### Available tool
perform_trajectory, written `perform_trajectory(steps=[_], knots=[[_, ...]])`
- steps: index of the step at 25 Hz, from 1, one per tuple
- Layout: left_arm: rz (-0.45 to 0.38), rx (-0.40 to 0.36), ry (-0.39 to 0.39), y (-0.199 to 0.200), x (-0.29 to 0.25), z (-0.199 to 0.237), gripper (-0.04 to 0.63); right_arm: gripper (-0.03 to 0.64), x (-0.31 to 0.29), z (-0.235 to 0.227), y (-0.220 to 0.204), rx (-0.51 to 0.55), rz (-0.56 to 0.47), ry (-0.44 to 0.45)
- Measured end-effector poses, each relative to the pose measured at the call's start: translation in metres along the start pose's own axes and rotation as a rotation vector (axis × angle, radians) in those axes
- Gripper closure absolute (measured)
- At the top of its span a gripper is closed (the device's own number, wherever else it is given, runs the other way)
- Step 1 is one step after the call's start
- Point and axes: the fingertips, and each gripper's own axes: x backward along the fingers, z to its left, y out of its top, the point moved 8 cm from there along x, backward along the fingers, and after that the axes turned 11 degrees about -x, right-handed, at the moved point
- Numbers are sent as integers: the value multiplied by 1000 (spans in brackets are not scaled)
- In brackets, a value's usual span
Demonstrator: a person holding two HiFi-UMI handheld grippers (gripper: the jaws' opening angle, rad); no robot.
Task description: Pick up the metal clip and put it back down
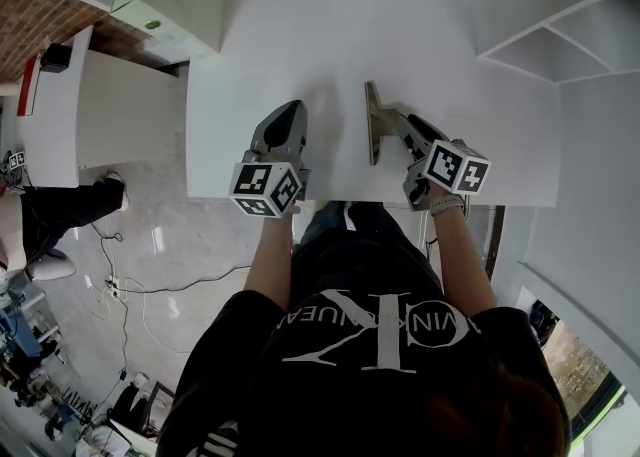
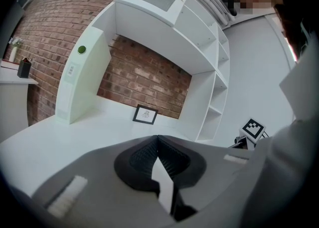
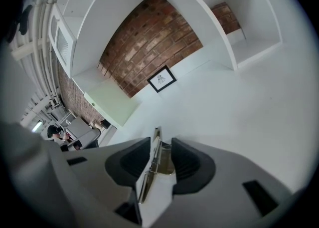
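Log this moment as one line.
left gripper: shut, empty | right gripper: shut on clip | clip: on edge between jaws | contact with table: unclear

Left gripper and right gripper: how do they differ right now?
The left gripper has its jaws together with nothing between them; the right gripper is closed on the clip. In the head view the left gripper points roughly ahead, while the right gripper angles leftward. Both sit over the white table.
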Motion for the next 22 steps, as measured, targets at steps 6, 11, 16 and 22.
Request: perform_trajectory(steps=[6, 11, 16, 22], knots=[[1, -11, -24, 3, -7, -6, 584, 520, 11, 3, 10, 27, -55, -7], [-8, -26, -48, 9, -13, -11, 584, 552, 20, 8, 18, 84, -88, -3], [-19, -41, -63, 17, -16, -13, 584, 583, 28, 16, 25, 172, -115, -8], [-36, -51, -66, 24, -19, -15, 584, 589, 37, 32, 36, 341, -157, -18]])
